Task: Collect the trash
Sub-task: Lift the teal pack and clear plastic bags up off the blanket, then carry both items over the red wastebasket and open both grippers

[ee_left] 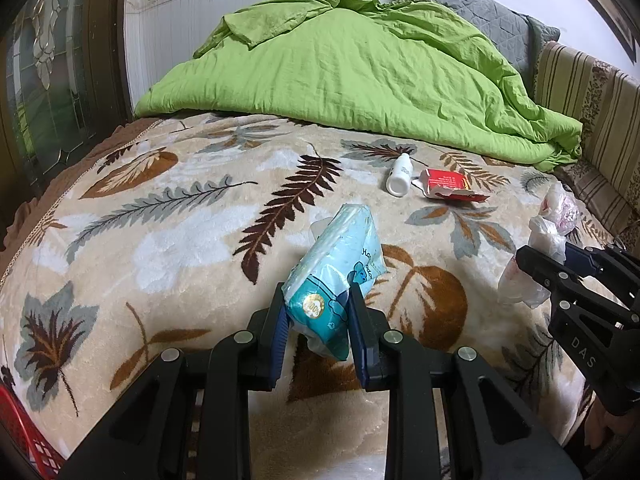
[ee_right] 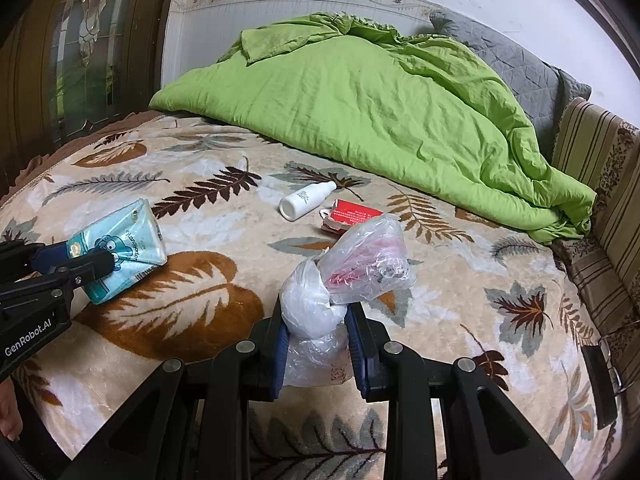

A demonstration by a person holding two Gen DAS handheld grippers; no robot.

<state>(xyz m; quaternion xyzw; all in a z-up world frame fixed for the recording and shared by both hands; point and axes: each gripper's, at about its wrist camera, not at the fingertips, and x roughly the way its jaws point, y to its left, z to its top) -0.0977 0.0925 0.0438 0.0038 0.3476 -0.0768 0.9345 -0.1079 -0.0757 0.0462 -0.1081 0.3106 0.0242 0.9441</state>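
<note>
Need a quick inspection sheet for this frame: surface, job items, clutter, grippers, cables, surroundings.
Surface: leaf-print blanket covering the bed.
Job's things: white bottle lying on its side; torn red carton beside it, both loose on the blanket.
Clutter: green duvet heaped at the far side; grey quilt behind it.
Grippers: left gripper shut on blue tissue pack; right gripper shut on clear plastic bag.
Cables: nothing seen.
Surroundings: striped cushions at right, glass-panelled door at left, red basket at bottom left.
</note>
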